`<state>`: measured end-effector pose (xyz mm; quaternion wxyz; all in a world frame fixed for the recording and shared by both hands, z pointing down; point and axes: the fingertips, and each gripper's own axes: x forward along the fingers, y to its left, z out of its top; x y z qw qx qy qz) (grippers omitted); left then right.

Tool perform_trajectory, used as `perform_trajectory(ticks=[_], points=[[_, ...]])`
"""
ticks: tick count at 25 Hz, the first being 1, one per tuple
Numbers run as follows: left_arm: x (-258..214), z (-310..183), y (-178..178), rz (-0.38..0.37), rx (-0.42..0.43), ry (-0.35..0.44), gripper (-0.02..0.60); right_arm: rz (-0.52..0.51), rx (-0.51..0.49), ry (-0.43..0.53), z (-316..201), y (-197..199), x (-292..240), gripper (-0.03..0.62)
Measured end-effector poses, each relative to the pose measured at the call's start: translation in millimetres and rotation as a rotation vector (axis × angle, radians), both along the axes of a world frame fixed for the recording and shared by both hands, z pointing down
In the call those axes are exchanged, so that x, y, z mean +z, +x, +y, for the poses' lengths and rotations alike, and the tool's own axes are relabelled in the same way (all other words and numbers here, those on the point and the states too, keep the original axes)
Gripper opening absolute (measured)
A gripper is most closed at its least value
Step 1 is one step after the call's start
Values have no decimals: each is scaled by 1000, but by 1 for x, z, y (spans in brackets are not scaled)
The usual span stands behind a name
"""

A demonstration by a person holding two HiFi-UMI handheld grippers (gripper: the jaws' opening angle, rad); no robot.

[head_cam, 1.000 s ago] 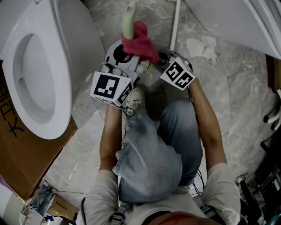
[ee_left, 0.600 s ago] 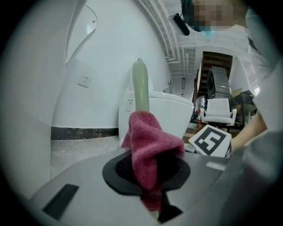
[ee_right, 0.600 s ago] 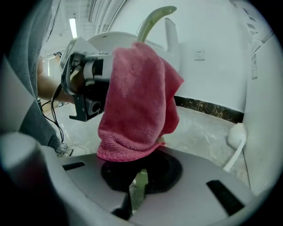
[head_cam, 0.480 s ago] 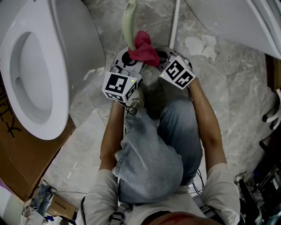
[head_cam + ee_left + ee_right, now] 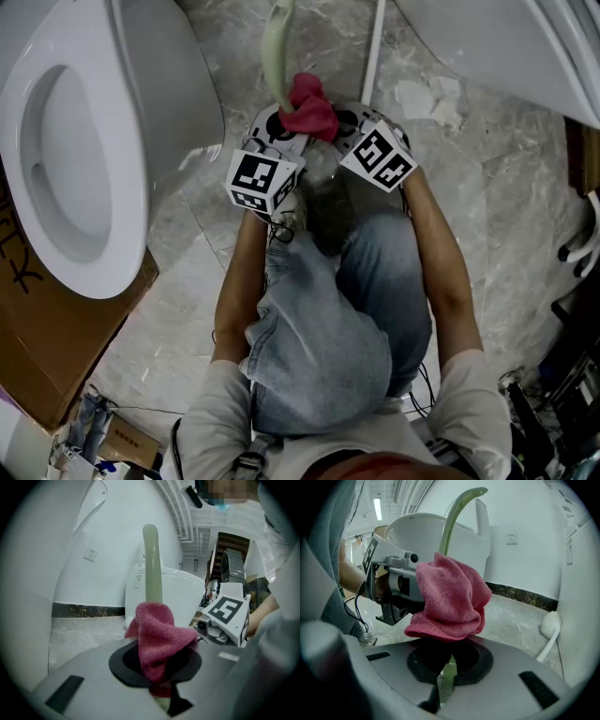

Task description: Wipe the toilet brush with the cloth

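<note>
The person is crouching beside the toilet (image 5: 103,141), and the pale green toilet brush (image 5: 275,47) is standing just off the side of its bowl, the handle curving over at the top. The pink cloth (image 5: 307,108) is bunching around that handle, on the side facing away from the toilet. The left gripper (image 5: 159,686) is pinching the cloth, jaws nearly together with fabric spilling out above them. They seem to be squeezing the handle through it, though the folds are hiding the contact. The right gripper (image 5: 442,679), farther from the toilet, is clamping the bare handle beneath the cloth, jaws narrowly apart on it.
</note>
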<state>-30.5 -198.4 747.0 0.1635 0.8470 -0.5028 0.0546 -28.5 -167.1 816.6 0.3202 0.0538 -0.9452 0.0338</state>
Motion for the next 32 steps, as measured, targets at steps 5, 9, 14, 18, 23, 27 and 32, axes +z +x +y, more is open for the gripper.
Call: perform_trajectory(ticks=[5, 9, 14, 18, 23, 27, 32], points=[[-26, -2, -6, -8, -7, 41, 58, 2, 2, 2, -1, 0, 0, -6], [-51, -2, -10, 0, -7, 72, 59, 6, 0, 6, 0, 0, 0, -6], [-84, -5, -16, 21, -21, 110, 60, 9, -2, 6, 0, 0, 0, -6], [-109, -9, -21, 36, -32, 135, 64, 13, -4, 6, 1, 0, 0, -6], [-133, -16, -26, 32, -37, 156, 84, 19, -8, 13, 1, -1, 0, -6], [-150, -20, -29, 60, -55, 166, 107, 23, -11, 8, 2, 0, 0, -6], [-174, -25, -32, 67, -73, 208, 130, 22, -6, 7, 2, 0, 0, -6]])
